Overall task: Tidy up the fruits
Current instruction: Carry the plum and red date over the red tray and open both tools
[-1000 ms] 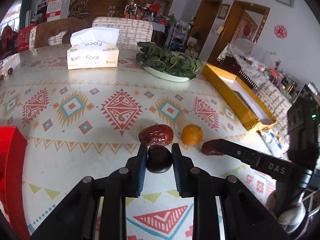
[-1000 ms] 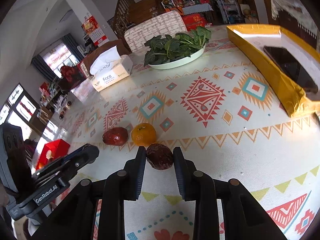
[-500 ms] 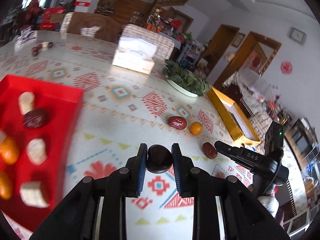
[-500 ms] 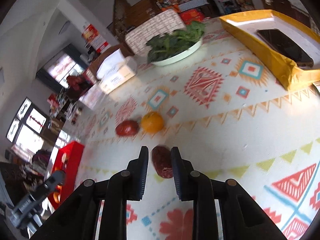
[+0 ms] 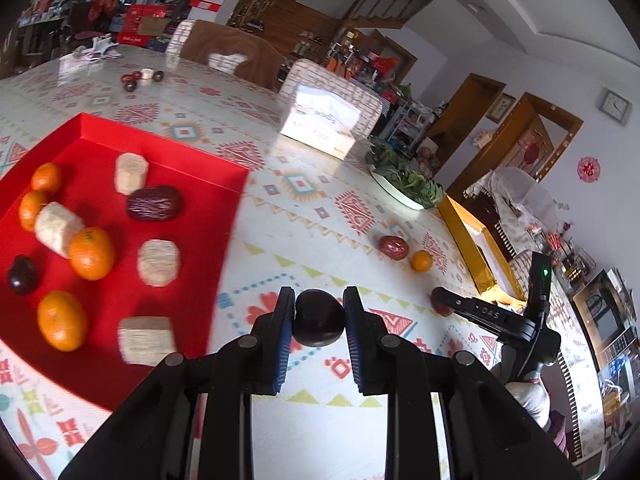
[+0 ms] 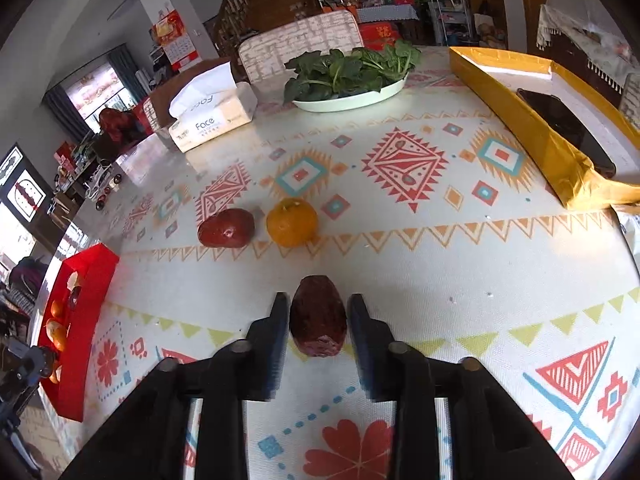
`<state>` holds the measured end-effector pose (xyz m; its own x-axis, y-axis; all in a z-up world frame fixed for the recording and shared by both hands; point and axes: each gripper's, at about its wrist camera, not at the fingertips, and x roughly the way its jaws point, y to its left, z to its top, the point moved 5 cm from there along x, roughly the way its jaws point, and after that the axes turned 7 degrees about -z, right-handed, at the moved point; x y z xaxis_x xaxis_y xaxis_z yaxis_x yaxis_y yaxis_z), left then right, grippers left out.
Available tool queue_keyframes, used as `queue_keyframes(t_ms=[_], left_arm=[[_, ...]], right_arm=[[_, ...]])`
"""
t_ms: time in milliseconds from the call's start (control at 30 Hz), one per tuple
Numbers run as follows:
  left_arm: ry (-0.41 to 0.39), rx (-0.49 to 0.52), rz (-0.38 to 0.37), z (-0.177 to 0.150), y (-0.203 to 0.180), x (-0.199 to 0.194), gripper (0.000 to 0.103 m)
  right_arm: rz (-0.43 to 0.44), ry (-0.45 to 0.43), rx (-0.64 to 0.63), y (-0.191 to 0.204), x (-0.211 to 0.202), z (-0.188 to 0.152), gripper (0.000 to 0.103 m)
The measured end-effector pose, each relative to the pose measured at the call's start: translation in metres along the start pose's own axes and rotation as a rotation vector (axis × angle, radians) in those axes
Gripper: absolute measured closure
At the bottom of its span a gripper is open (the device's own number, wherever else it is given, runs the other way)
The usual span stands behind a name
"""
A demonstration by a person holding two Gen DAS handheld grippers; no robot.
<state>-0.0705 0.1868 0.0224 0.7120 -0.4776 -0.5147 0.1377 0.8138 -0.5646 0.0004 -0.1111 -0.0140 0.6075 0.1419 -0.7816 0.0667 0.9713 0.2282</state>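
Jaws of the left gripper (image 5: pixel 319 318) pinch a dark round fruit (image 5: pixel 319 317) above the surface (image 5: pixel 280 236), and the red tray (image 5: pixel 160 136) lies to their left, so this hand is the nearer one to it. That tray already holds small oranges, dark dates and pale cut pieces. Jaws of the right gripper (image 6: pixel 319 320) have just been opening; they now stand slightly apart around a brown date (image 6: pixel 318 322), whose long axis runs along the fingers. Beyond it lie a red date (image 6: pixel 226 228) and an orange (image 6: pixel 292 222).
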Motion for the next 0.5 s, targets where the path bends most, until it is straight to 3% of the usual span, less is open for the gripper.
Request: queue_keyframes(t_ms=[100, 233, 500], left_arm=[[-0.021, -0.04, -0.005, 0.001, 0.018, -0.014, 0.079], [-0.048, -0.09, -0.003, 0.001, 0.044, -0.034, 0.079], [-0.153, -0.177, 0.067, 0.013, 0.107, -0.087, 0.079]], right_arm=[[0.02, -0.012, -0.006, 0.008, -0.011, -0.001, 0.071], [0.128, 0.0, 0.0, 0.033, -0.026, -0.004, 0.071], [0.368, 0.064, -0.13, 0.152, -0.051, -0.022, 0.071]])
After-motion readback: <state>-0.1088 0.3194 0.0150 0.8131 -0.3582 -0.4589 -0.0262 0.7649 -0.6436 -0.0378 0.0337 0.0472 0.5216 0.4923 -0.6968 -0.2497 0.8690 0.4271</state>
